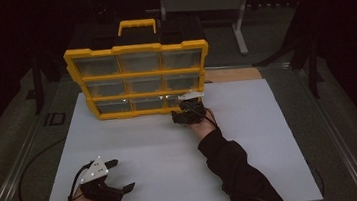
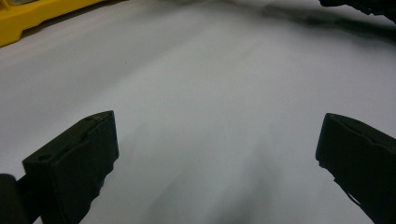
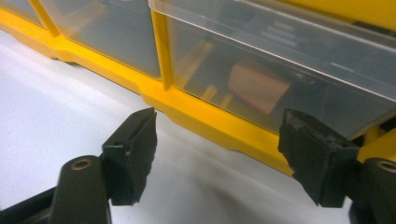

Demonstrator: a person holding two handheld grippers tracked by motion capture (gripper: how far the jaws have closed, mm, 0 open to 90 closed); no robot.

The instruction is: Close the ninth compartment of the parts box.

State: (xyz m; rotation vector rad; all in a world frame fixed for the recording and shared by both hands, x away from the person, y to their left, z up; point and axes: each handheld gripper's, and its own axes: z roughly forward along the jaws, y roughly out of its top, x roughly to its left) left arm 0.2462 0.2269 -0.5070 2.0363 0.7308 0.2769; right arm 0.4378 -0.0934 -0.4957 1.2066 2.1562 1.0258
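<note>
Organizer point(image 1: 139, 79), yellow with clear bins in three rows of three, stands upright at the far edge of the white board point(image 1: 175, 181), its black-and-yellow handle point(image 1: 136, 26) on top.

Right gripper point(image 1: 188, 113) sits at the organizer's bottom right corner, close to the lowest row. In the right gripper view its jaws stand apart with nothing between them, the tips just short of the yellow bottom rail point(image 3: 205, 119). Behind the rail, the clear bin point(image 3: 280, 74) straight ahead holds a brown block point(image 3: 257, 86). Whether the jaw tips touch the rail cannot be told.

Left gripper point(image 1: 119, 177) rests near the board's front left corner, well apart from the organizer. Its jaws are spread wide and empty; in the left gripper view only bare board lies between them, with a yellow corner of the organizer point(image 2: 28, 18) at the upper left.

Person's right sleeve point(image 1: 234, 170) is dark and runs from the bottom edge to the right gripper.
</note>
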